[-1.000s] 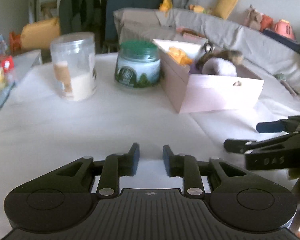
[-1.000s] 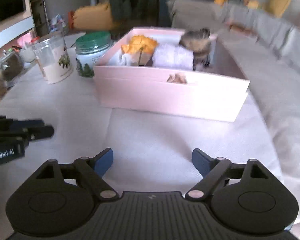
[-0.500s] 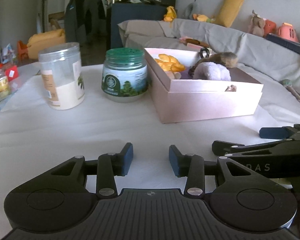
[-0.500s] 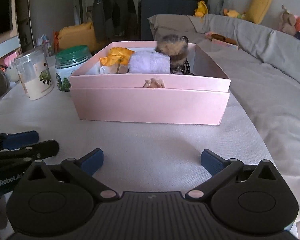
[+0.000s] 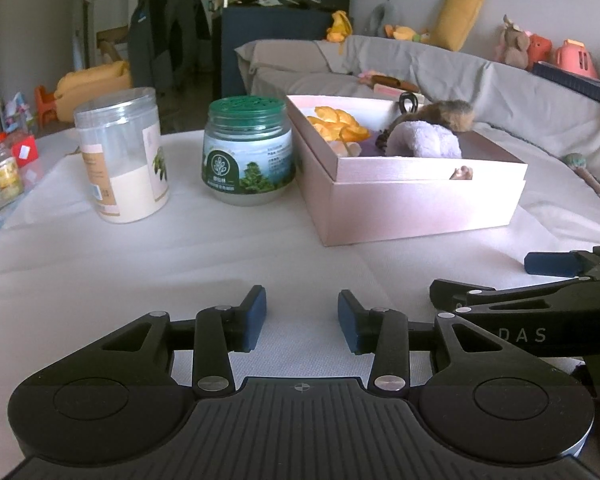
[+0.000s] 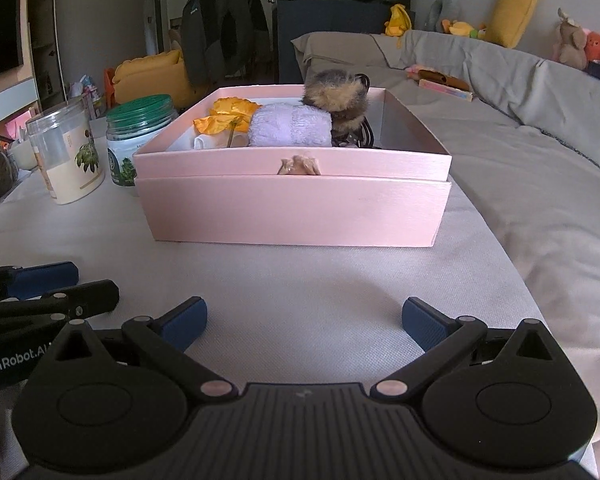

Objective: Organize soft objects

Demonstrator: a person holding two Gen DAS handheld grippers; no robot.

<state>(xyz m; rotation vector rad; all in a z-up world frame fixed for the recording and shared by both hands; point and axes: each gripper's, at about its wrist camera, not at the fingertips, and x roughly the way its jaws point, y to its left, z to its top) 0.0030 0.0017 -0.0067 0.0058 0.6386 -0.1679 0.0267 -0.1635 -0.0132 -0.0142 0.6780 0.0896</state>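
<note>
A pink box (image 6: 292,212) stands on the white table; it also shows in the left wrist view (image 5: 416,208). Inside lie a lilac fluffy roll (image 6: 290,130), a brown furry item (image 6: 336,92) and an orange fabric flower (image 6: 228,114). The roll (image 5: 424,142), the fur (image 5: 448,114) and the flower (image 5: 338,122) show in the left wrist view too. My right gripper (image 6: 304,320) is open wide and empty, low over the table in front of the box. My left gripper (image 5: 302,320) is partly open and empty, to the left of the right one.
A green-lidded jar (image 5: 248,152) and a clear jar of white powder (image 5: 122,156) stand left of the box. Small jars (image 5: 4,164) sit at the far left edge. A grey covered sofa (image 6: 520,92) with cushions and toys runs along the right.
Both grippers have dropped lower and steadied in front of the box. The left jaws have opened a little wider. The right jaws have stayed wide open.
</note>
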